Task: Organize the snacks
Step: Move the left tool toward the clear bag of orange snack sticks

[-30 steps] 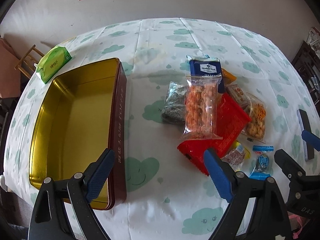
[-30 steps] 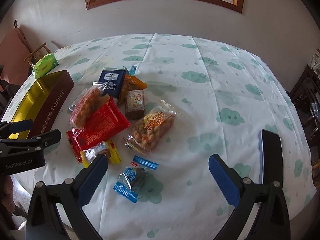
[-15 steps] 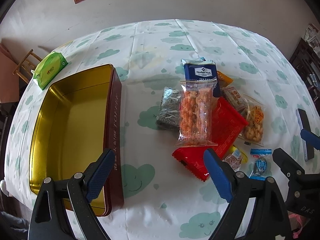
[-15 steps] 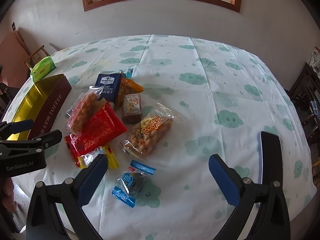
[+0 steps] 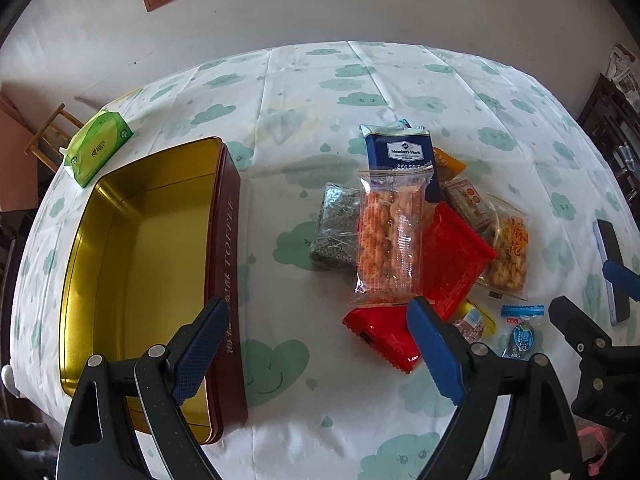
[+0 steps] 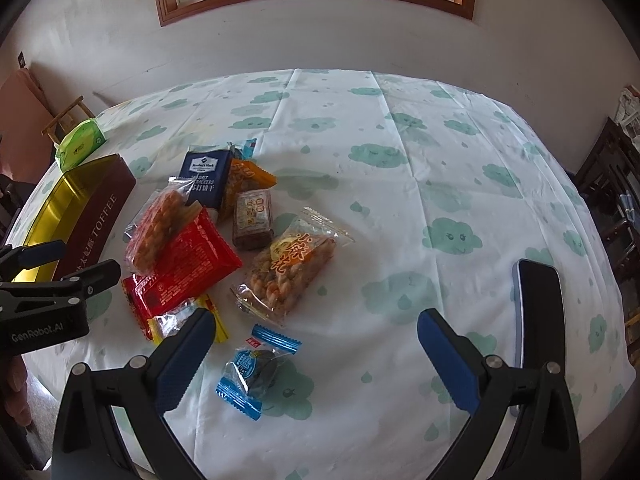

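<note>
An open toffee tin [image 5: 228, 248] [image 6: 100, 220] with a bare gold inside lies at the table's left. To its right sits a heap of snack packets: a blue cracker pack [image 5: 402, 156] [image 6: 206, 176], a clear pack of orange biscuits [image 5: 390, 240], a red pack [image 5: 452, 264] [image 6: 188, 268], a twist-snack bag [image 6: 292, 266] and a small blue-wrapped sweet [image 6: 252, 368] [image 5: 522, 334]. My left gripper [image 5: 320, 354] hovers open over the cloth between tin and heap. My right gripper [image 6: 316, 354] hovers open just right of the blue sweet. Neither holds anything.
A green tissue pack [image 5: 98, 150] lies behind the tin. A phone [image 6: 536, 320] rests near the right table edge. A wooden stool [image 6: 66, 118] stands at the back left and dark furniture [image 6: 612, 184] at the right. The far half of the cloud-print tablecloth [image 6: 400, 128] is bare.
Both grippers have pulled back and tipped up a little, so the table sits lower in both views. Nothing on the table has moved and both stay open.
</note>
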The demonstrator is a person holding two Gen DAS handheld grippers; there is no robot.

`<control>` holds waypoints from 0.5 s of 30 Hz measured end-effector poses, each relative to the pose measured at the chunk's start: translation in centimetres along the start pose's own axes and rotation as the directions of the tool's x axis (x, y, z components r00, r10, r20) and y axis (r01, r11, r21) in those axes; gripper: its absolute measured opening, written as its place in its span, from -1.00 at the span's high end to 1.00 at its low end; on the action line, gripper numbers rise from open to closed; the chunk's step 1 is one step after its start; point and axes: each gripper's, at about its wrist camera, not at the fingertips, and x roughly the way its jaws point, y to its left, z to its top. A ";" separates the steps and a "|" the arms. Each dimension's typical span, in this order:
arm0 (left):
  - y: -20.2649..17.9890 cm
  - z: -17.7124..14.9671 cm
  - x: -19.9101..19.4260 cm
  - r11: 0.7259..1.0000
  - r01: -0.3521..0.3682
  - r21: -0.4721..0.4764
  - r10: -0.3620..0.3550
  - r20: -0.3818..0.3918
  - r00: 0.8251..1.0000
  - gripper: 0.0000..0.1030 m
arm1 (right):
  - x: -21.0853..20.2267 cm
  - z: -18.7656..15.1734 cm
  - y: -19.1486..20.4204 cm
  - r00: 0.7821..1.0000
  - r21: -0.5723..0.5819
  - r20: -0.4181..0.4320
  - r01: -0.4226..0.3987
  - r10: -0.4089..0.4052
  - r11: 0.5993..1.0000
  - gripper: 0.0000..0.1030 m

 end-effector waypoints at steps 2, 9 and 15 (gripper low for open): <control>0.0 0.0 0.0 1.000 0.000 0.000 0.000 0.002 1.000 -0.70 | 0.0 0.0 0.0 1.000 0.001 -0.001 0.000 0.000 1.000 -1.00; 0.1 0.4 0.3 1.000 0.012 0.011 -0.012 0.004 1.000 -0.70 | 0.4 0.2 -0.3 1.000 0.007 -0.006 0.002 -0.002 1.000 -1.00; 0.0 0.6 0.4 1.000 0.018 0.012 -0.018 0.004 1.000 -0.68 | 0.5 0.2 -0.5 1.000 0.011 -0.007 0.001 -0.001 1.000 -1.00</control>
